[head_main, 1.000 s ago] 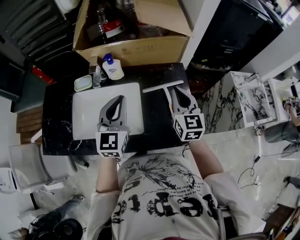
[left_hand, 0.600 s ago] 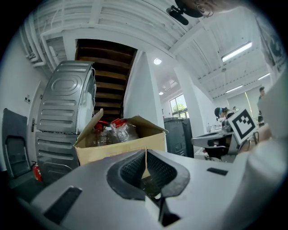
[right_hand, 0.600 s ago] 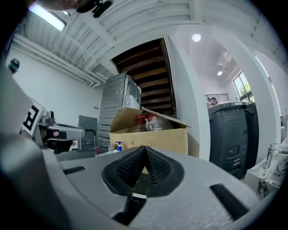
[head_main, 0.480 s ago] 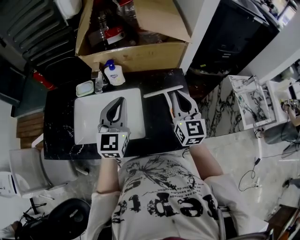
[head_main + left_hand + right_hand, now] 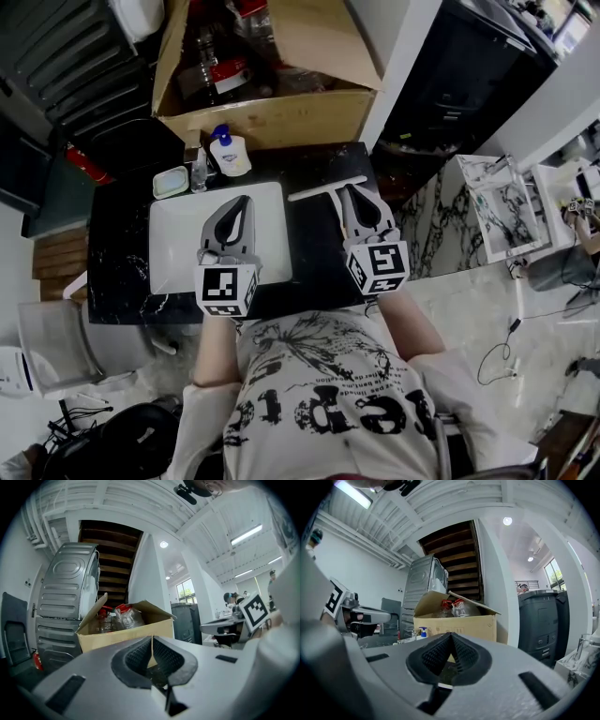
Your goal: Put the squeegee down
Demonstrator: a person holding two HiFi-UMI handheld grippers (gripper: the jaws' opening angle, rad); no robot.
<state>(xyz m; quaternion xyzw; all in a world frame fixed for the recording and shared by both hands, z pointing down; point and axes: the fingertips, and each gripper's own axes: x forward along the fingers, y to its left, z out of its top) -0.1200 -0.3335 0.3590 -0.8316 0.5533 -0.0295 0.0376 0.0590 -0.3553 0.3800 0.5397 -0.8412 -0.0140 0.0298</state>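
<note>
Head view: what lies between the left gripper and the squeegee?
In the head view, only the right edge of the white basin and a bare strip of black countertop separate the left gripper from the squeegee; nothing else lies there.

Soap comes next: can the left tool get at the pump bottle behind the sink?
Probably yes. The left tool hangs over the sink, pointing roughly toward the pump bottle; nothing stands between them. Its jaws are shut and would need opening first.
</note>
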